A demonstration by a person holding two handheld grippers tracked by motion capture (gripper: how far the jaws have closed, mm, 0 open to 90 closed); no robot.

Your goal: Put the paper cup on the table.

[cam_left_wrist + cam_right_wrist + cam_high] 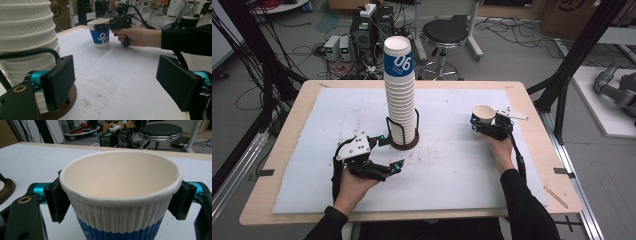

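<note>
A tall stack of white ribbed paper cups, the top one with a blue "06" band, stands in a black wire holder on a round brown base at the table's middle. My left gripper sits open just in front of the base; its left pad is beside the stack and nothing is between the pads. At the right, my right gripper is shut on a single paper cup standing on the mat. The pads press both sides of that cup below its rim.
A pale mat covers most of the wooden table. Behind the table are a black stool, electronics boxes and cables on the floor. Black frame posts stand at both sides.
</note>
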